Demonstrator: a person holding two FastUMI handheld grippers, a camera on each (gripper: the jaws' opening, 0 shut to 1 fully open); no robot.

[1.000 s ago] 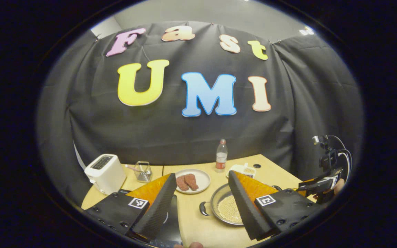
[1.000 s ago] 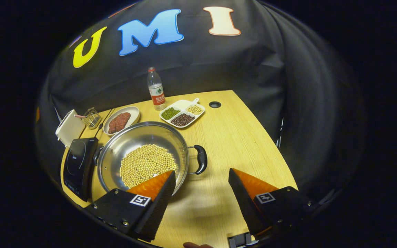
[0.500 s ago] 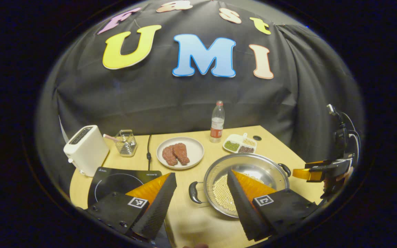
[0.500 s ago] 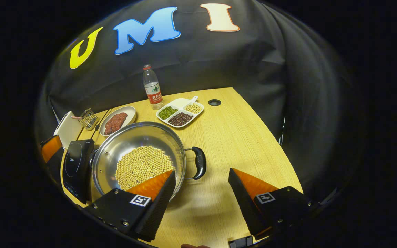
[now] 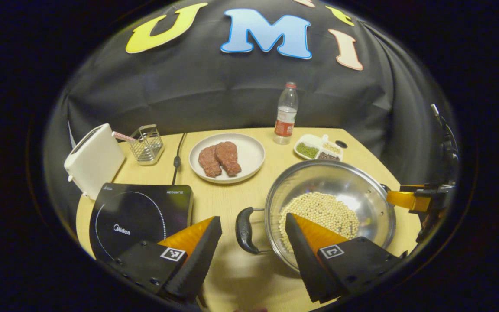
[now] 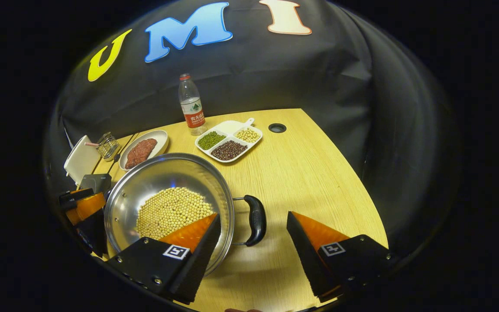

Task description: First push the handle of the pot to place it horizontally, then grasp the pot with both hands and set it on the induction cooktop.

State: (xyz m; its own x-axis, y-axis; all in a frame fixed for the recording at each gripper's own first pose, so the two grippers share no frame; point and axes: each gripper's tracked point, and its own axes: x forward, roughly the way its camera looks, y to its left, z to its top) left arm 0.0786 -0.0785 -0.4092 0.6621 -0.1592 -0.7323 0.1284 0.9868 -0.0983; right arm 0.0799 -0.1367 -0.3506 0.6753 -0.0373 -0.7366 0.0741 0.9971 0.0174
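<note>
Pot (image 5: 330,208) with beans rests on table (image 6: 301,173), just right of induction cooktop (image 5: 139,216); not yet on it. Both pot handles appear already horizontal, so push step judged done; grasp and lift remain.

Left gripper (image 5: 254,240) spread wide, near left handle (image 5: 245,224), holding nothing. Right gripper (image 6: 254,236) also spread, empty, near right handle (image 6: 256,219).

Cooktop top bare, short free path. Plate with meat (image 5: 227,157) behind, well apart. Pot near front table edge.
</note>
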